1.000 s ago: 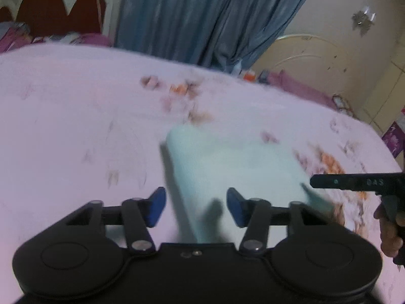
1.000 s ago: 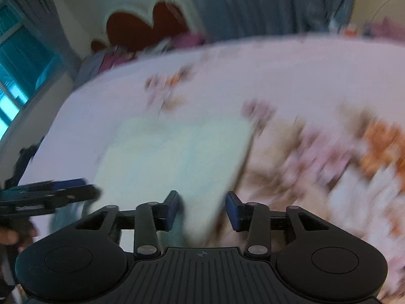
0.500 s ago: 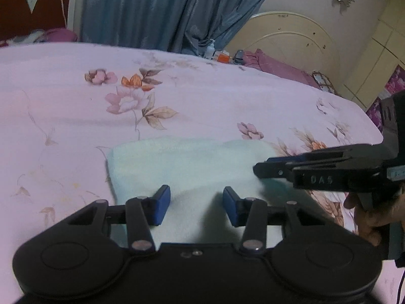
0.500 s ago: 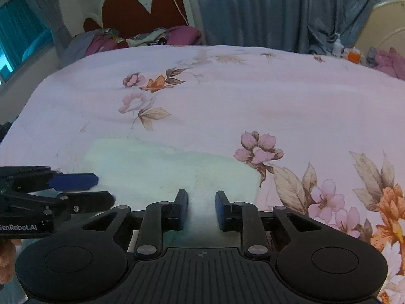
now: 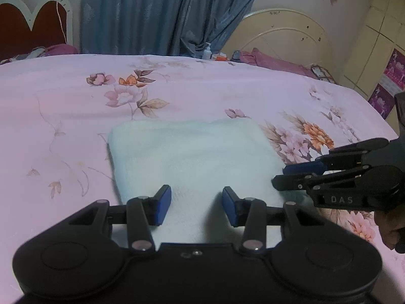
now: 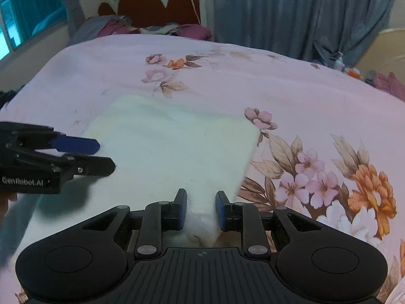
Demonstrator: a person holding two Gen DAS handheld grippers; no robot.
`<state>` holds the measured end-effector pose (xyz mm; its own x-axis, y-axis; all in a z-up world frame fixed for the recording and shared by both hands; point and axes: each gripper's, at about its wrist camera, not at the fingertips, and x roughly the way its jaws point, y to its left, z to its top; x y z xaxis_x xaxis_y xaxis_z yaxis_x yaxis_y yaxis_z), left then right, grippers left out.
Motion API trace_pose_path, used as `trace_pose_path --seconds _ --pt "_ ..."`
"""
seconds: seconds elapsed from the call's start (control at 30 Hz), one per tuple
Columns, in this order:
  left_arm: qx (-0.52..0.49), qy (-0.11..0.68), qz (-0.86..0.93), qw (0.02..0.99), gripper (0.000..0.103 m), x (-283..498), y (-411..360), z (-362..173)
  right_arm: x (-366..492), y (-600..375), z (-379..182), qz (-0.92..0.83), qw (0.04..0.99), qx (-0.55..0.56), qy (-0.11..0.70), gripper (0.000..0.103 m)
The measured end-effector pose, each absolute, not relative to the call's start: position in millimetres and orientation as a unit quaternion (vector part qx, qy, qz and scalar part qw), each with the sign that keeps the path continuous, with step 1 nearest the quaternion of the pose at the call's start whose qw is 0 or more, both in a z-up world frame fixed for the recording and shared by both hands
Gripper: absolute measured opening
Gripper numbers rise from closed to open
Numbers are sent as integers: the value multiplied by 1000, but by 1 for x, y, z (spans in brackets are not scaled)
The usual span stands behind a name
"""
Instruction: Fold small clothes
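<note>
Pale mint, perhaps white, towel (image 5: 192,157), pink bedsheet (image 5: 50,106) with floral print, blue-grey curtain (image 5: 141,12), black grippers' blue pads (image 5: 162,204).

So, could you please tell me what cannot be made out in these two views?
- Near edge of the towel: hidden in both views by the gripper bodies.
- Whether the right gripper truly pinches the towel fold between its pads: unclear.
- Pile at the headboard: too small and blurred to identify.
- Left gripper: whether it touches the towel is unclear.

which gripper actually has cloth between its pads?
The right gripper: a bunched towel corner sits between its pads. The left gripper gapes wide over flat towel.
</note>
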<state>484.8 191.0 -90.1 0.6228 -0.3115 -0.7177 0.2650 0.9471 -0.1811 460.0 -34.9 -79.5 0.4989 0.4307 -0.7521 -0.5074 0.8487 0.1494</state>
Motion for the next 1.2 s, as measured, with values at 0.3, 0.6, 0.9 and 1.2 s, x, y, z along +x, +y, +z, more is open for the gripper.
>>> trace_pose_path --seconds 0.3,0.6,0.9,1.2 --pt "-43 403 -165 899 40 437 186 -94 416 -33 -65 323 856 -69 398 23" --pt "-68 398 -150 903 34 384 188 -86 386 -54 -59 307 866 -47 392 23" --pt "-61 409 -105 904 34 344 185 -93 346 -48 -90 300 851 -78 424 23" --pt "-57 377 -73 922 39 306 175 -76 315 -83 -56 284 874 12 395 23"
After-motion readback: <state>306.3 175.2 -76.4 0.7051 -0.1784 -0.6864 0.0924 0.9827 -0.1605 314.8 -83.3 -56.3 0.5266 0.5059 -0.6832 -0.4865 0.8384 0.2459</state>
